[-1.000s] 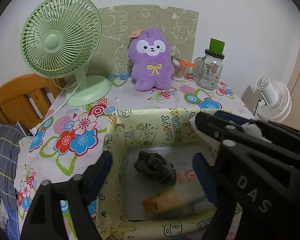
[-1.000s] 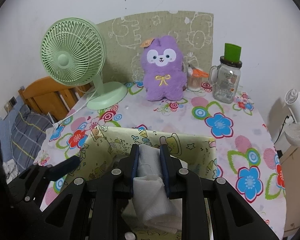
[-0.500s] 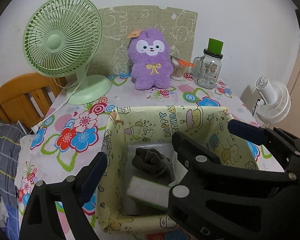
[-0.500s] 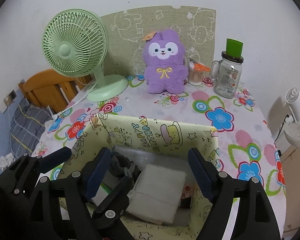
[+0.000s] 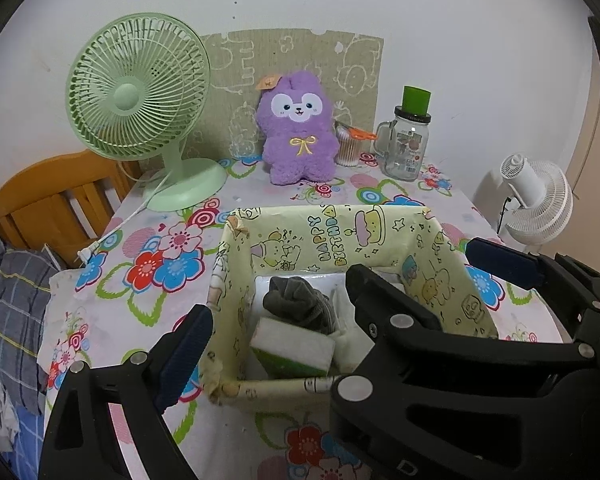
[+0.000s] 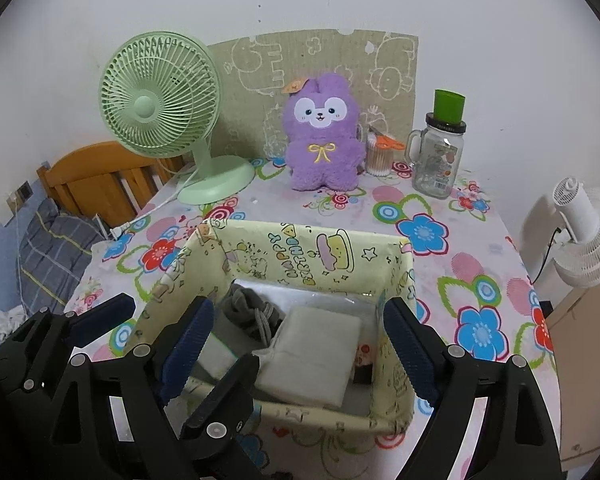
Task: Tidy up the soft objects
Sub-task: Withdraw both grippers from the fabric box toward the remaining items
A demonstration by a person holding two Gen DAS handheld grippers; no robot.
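A yellow cartoon-print box [image 5: 340, 216] [image 6: 296, 240] stands on the flowered tablecloth. Inside it lie a dark grey sock [image 5: 296, 300] [image 6: 244, 308], a white-and-green sponge [image 5: 292, 344] and a folded white cloth [image 6: 316, 356]. My left gripper [image 5: 300, 344] [image 6: 190, 332] hangs open over the box's near left part, holding nothing. My right gripper [image 6: 296, 332] [image 5: 412, 260] is above the box's near right part. Its jaws are opening, with the white cloth lying loose below them. Its left finger crosses over my left gripper's right finger and hides it. A purple plush toy [image 5: 298, 136] [image 6: 322, 140] sits at the back.
A green desk fan [image 5: 136, 96] stands back left, its cord trailing off the table's left edge. A glass jar with a green lid [image 5: 406, 144] and a cup of cotton swabs [image 5: 348, 148] are back right. A wooden bed frame [image 5: 52, 196] is left and a white fan [image 5: 540, 200] right.
My right gripper opened and let go of the white cloth, which now lies in the box. The sponge dropped in and settled beside the sock. Both grippers drew back a little.
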